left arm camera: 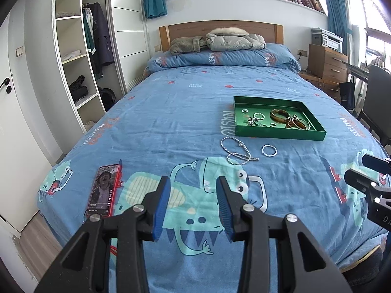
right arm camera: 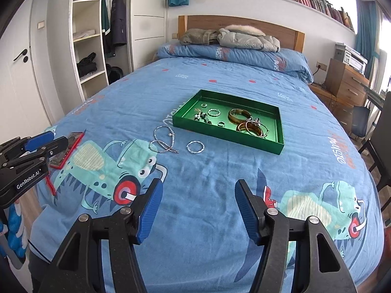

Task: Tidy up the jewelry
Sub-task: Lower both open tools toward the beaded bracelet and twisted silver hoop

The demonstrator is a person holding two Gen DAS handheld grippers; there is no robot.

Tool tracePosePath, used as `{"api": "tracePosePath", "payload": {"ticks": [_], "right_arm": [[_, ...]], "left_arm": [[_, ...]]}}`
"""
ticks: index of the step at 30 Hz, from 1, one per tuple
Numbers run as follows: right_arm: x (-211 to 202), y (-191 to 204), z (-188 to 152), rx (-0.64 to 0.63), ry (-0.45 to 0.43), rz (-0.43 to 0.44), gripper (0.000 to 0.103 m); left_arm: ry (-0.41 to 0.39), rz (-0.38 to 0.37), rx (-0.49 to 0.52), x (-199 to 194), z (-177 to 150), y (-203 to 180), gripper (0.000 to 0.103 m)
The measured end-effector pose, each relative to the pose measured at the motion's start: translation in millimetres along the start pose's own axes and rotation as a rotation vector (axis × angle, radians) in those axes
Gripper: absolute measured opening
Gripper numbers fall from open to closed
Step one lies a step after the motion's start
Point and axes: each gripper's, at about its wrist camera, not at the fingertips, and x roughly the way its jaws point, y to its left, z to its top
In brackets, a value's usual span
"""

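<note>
A green tray lies on the blue bedspread and holds amber bangles, small rings and a charm. In front of the tray, on the cloth, lie a beaded silver necklace and a twisted silver bracelet. My left gripper hovers open over the near bed, well short of the necklace, with nothing between its blue pads. My right gripper is also open and empty, hanging over the near bedspread short of the bracelet. Each gripper shows at the edge of the other's view.
A red-cased phone with a lit screen lies on the bed's near left. Folded coats rest on the duvet at the headboard. An open wardrobe stands left, wooden drawers and a dark chair right.
</note>
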Motion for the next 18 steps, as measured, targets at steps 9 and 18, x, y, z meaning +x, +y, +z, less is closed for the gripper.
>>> {"api": "tracePosePath", "payload": {"ticks": [9, 18], "right_arm": [[-6, 13, -2, -0.017, 0.002, -0.007, 0.064], [5, 25, 0, -0.021, 0.019, -0.005, 0.065]], "left_arm": [[0.000, -0.013, -0.028, -2, -6, 19, 0.037], [0.022, -0.015, -0.049, 17, -9, 32, 0.048]]}}
